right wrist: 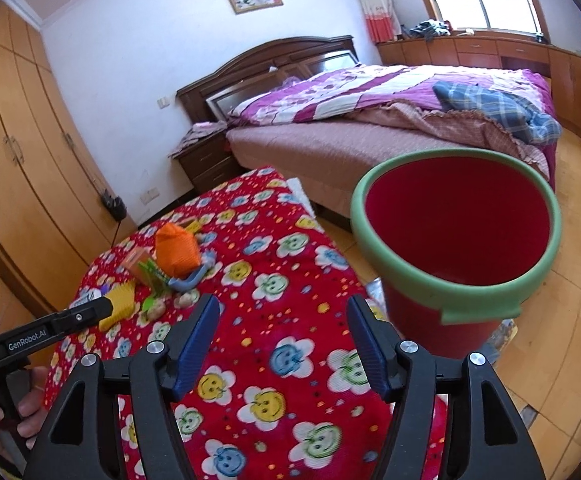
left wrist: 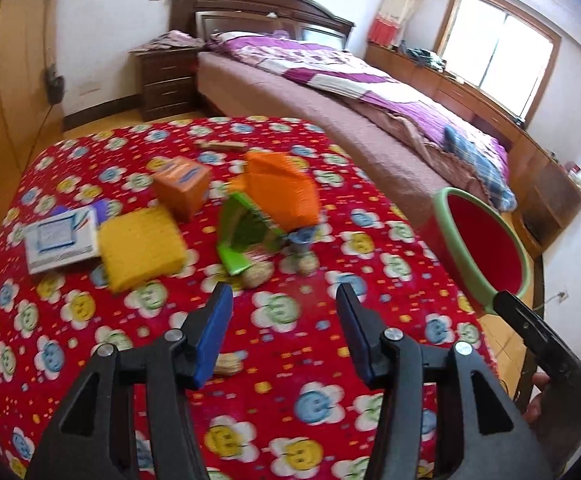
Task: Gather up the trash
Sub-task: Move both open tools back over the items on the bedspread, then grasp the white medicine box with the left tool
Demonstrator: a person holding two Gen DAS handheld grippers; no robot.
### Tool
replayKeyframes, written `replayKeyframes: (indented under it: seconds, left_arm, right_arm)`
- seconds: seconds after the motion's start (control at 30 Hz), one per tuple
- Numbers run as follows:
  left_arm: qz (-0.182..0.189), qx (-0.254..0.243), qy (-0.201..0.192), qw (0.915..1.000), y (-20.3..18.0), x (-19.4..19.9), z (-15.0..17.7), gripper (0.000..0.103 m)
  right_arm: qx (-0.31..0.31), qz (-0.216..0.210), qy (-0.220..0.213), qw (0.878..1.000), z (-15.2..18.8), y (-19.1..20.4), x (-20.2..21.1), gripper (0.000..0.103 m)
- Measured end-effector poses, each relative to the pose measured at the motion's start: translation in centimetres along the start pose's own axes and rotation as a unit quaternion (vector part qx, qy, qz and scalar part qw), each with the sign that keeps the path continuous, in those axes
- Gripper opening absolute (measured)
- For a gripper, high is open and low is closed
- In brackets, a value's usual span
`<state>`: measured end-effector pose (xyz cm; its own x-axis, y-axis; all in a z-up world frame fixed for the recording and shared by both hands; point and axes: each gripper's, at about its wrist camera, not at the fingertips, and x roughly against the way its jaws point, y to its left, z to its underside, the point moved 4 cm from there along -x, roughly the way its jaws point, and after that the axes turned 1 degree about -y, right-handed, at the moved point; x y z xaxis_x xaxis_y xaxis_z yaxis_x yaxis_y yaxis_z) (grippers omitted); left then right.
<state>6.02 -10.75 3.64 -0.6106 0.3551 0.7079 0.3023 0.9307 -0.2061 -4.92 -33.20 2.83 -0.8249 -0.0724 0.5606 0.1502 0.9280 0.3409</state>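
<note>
Both claws are nearest the cameras: the left gripper (left wrist: 284, 294) and the right gripper (right wrist: 282, 306) each stand with jaws apart and nothing between them, above the near part of the table (left wrist: 290, 360), which wears a red cloth with smiling flowers. Beside the table's right edge stands the red bucket (right wrist: 456, 228) with a green rim, empty as far as I see. The trash lies in a heap toward the far middle of the table: an orange bag (left wrist: 280, 190), a yellow pack (left wrist: 140, 248), an orange box (left wrist: 182, 188), a white box (left wrist: 60, 240) close to the left edge, a green wrapper (left wrist: 246, 236), and small peanut shells (left wrist: 256, 276) (quite blurred). The pieces touch, so a grasp may drag a neighbour off the edge. The shells are small and could slip from the pads.
</note>
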Motion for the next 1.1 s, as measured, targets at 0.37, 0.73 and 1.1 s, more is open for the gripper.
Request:
replayKeyframes:
  seconds: [0.37,0.73,1.1]
  left_arm:
    - [-0.078,0.056,0.0,0.9953,8.7,-0.7,-0.3,0.066]
    - [-0.156,0.093,-0.001,0.9834,15.8,-3.0,-1.8,0.095]
    - [-0.219,0.097,0.018,0.9708,19.0,-6.1,-2.5,0.095]
  right_arm:
    - [0.017,0.0,0.02,1.0,1.0,1.7,-1.5,0.075]
    - [0.021,0.006,0.04,0.999,1.6,2.0,-2.7,0.075]
    - [0.026,0.012,0.051,0.998,1.7,2.4,-3.5,0.075]
